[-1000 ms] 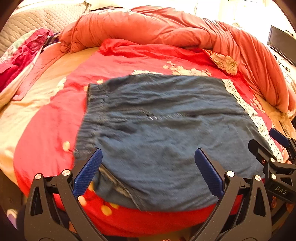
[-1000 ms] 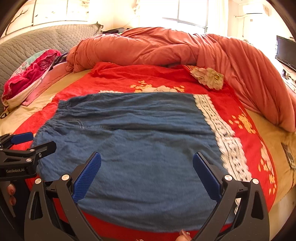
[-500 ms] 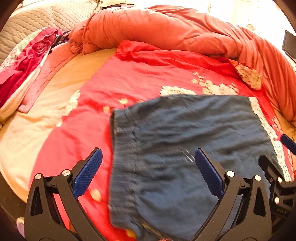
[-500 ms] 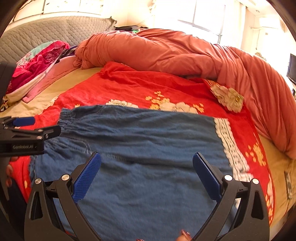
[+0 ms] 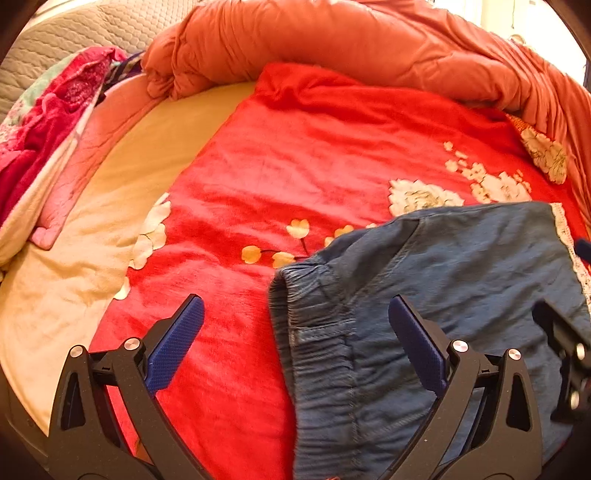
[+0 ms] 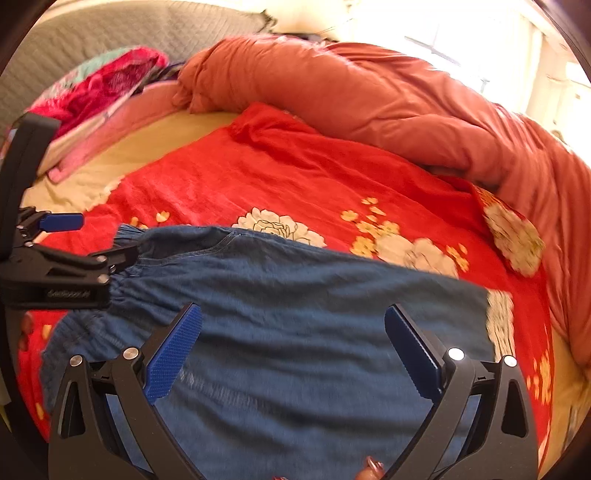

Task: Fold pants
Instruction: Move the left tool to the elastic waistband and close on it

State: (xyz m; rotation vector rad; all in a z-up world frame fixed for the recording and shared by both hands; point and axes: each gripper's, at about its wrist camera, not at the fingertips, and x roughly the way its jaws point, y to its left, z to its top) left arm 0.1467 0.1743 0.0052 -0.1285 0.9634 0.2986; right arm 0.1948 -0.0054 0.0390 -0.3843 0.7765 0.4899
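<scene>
Folded blue denim pants lie flat on a red flowered blanket. Their gathered elastic waistband is at the left end; in the left wrist view the pants fill the lower right. My left gripper is open and empty, hovering over the waistband edge; it also shows at the left of the right wrist view. My right gripper is open and empty above the middle of the pants; its tip shows at the right edge of the left wrist view.
A bunched orange duvet lies across the far side of the bed. Pink and red bedding is piled at the left by the grey quilted headboard. Cream sheet shows left of the blanket.
Both grippers moved left and forward over the bed, so the pants slid toward the lower right in both views. Both stayed open. The pants lie as before.
</scene>
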